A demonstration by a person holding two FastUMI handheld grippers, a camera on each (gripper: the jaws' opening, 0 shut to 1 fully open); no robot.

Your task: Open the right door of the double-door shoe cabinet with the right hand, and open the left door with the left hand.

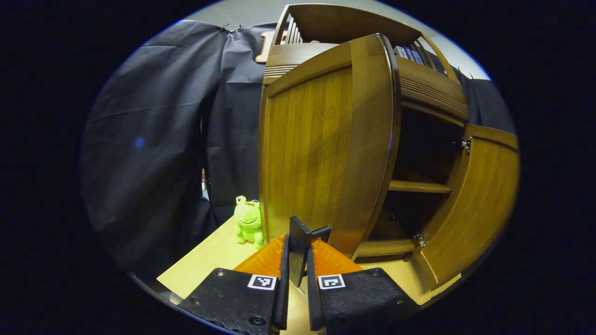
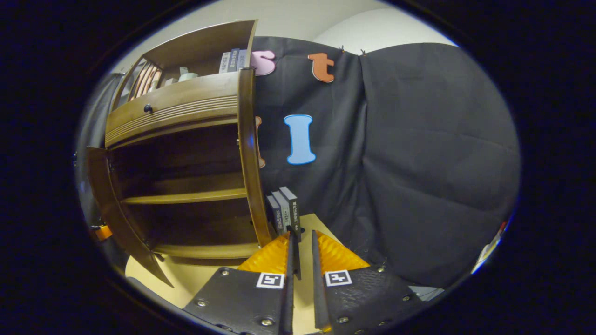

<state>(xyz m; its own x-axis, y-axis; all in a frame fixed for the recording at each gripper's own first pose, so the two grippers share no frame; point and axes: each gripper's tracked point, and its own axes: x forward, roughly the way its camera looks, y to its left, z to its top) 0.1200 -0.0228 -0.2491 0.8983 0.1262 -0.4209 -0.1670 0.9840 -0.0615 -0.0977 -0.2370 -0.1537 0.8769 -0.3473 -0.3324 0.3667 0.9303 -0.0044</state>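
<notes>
The left gripper view faces the outer face of the left door, swung wide, and the left gripper has its fingers narrowed on that door's dark handle, which stands between them. A green frog toy sits on the table just beside the shoe cabinet. The right gripper view looks along the edge of the right door, also open, with the right gripper at its foot, fingers close together on a thin dark piece; whether they grip it I cannot tell. Inside, a shelf spans the dark compartment. Three books stand upright on the table behind that door.
</notes>
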